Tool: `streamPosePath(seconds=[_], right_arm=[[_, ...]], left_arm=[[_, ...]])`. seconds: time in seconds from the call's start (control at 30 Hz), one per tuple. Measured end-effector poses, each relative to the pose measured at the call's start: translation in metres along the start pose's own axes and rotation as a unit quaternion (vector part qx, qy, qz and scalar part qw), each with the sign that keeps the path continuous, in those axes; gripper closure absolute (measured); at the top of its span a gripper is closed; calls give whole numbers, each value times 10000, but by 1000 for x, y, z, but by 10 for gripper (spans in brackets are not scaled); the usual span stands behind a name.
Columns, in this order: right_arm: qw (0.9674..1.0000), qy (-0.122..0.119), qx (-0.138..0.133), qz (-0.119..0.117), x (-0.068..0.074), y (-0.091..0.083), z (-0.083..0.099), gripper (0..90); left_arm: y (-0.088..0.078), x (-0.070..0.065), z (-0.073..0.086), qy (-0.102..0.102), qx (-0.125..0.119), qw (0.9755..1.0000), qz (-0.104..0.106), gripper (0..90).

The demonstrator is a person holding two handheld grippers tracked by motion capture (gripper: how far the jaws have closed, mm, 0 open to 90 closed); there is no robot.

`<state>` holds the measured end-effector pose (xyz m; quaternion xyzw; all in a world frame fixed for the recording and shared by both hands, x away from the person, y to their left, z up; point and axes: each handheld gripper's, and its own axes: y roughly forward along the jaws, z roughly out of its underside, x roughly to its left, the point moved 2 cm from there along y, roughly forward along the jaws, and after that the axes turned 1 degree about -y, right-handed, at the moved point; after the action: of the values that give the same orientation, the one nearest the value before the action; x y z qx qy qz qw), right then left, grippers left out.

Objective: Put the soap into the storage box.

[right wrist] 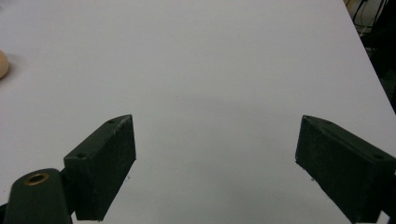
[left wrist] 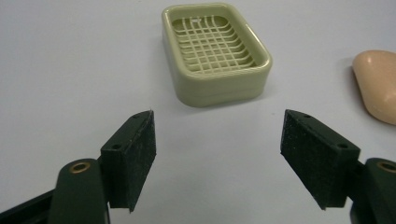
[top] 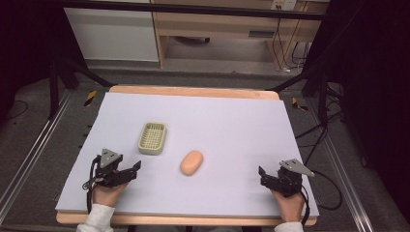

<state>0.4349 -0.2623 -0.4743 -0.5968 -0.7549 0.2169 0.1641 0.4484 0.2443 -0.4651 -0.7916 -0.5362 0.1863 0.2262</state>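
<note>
A pale green soap dish with a grid insert lies left of the table's middle; it is empty. A peach-coloured bar of soap lies on the mat just right of and nearer than the dish. My left gripper rests near the front left, open, its jaws pointing toward the dish and the soap with nothing between them. My right gripper sits at the front right, open over bare mat. In the right gripper view the soap's edge shows at far left.
A light lilac mat covers the wooden table. Black frame bars and cables stand off the table's right side, and a wooden desk is behind it.
</note>
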Motion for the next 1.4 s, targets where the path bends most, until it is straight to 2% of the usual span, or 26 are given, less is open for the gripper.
streamPosePath(seconds=[0.4,0.6,0.83,1.2,1.4], right_arm=[[10000,28,-36,41,0,-2,-1,122],[9999,19,-115,73,0,-4,-1,122],[9999,-11,-118,63,2,-4,-1,122],[9999,14,-137,-8,2,-4,-1,121],[9999,28,-138,4,2,-3,-1,115]], left_arm=[[-3,-21,-7,224,-27,9996,174,261],[-5,-28,-12,185,-120,9992,329,260],[-3,-39,-17,289,-147,9987,396,259],[4,-57,-24,507,-72,9972,538,249],[7,-61,-31,512,-37,9968,620,242]])
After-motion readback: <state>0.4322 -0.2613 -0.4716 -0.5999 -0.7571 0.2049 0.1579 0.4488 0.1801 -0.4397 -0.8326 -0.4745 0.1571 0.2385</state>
